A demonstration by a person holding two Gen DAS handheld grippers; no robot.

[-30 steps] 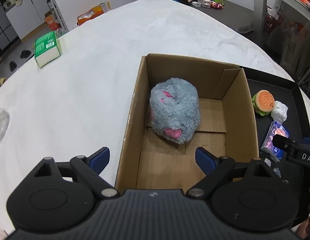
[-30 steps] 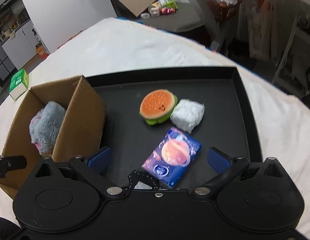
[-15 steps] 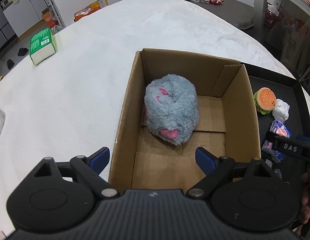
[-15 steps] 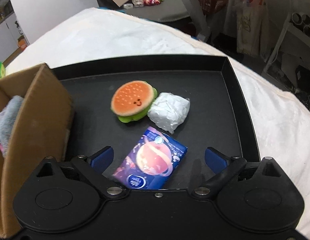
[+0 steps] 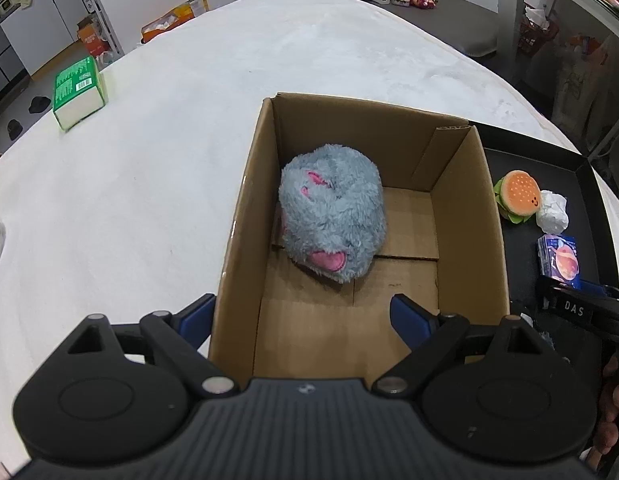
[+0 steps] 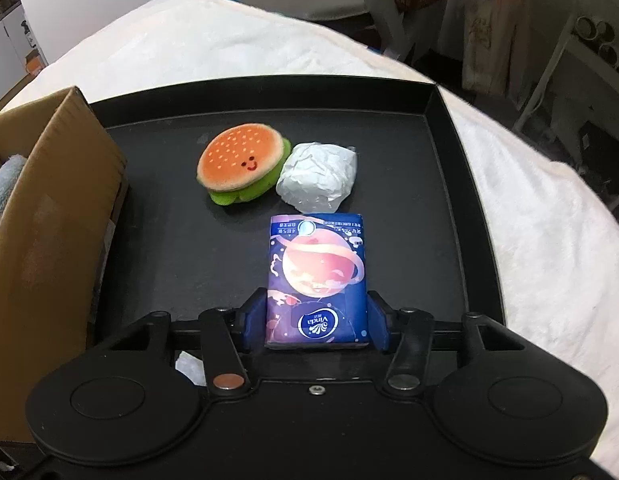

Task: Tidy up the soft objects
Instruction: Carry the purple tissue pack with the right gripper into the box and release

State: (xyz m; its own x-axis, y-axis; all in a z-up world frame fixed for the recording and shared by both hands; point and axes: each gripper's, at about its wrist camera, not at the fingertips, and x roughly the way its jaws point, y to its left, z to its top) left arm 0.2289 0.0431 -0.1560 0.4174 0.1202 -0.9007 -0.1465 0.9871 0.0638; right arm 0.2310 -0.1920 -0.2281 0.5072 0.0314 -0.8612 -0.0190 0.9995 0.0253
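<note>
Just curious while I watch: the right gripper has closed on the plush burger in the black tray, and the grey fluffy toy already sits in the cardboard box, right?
Not quite. In the right wrist view the right gripper has just closed on the blue tissue pack, not the plush burger, which lies untouched farther back in the black tray. The grey fluffy toy does sit in the cardboard box.

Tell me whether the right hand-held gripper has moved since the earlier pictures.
Yes. The right hand-held gripper has come forward and down against the black tray, and its jaws have just been closing around the tissue pack.
</note>
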